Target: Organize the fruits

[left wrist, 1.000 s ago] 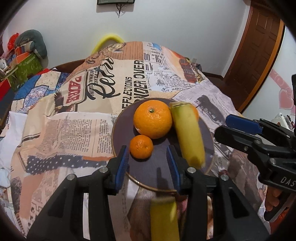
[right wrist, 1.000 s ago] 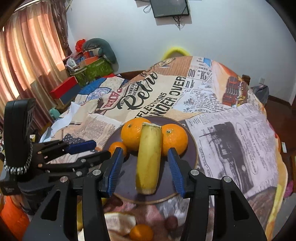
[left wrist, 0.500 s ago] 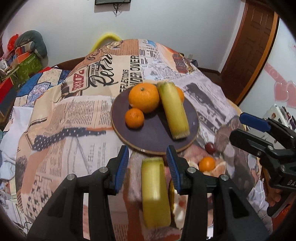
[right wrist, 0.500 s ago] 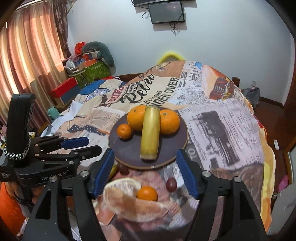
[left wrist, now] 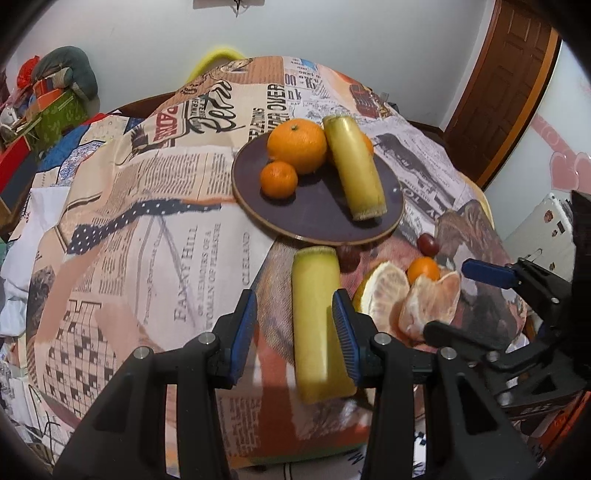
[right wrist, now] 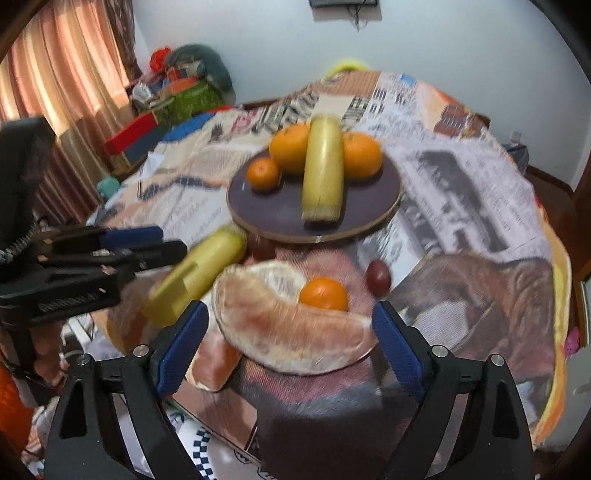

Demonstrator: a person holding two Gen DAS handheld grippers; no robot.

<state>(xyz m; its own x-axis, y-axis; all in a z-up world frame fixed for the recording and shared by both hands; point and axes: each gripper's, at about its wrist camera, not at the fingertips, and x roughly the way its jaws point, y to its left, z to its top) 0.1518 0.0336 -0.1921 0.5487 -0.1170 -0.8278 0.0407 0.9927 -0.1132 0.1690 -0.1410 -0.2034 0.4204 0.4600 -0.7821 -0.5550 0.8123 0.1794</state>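
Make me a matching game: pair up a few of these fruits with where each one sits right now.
Things:
1. small orange
2. cut banana
3. grape
4. pomelo wedge

Places:
A. between the left gripper's fingers
B. on the plate
C. between the right gripper's opening fingers
D. on the cloth, right of a loose orange

Pairs: 1-B, 2-A, 3-D, 4-C

A plain pale-blue painted wall [right wrist: 424, 55] carries a dark wall-mounted screen [right wrist: 343, 2] with dangling cables, and pink-orange pleated curtains [right wrist: 62, 74] glow with daylight at the left. A brown panelled wooden door [left wrist: 513, 85] stands at the right, and a newspaper-print patchwork cloth [left wrist: 147, 221] covers the table.
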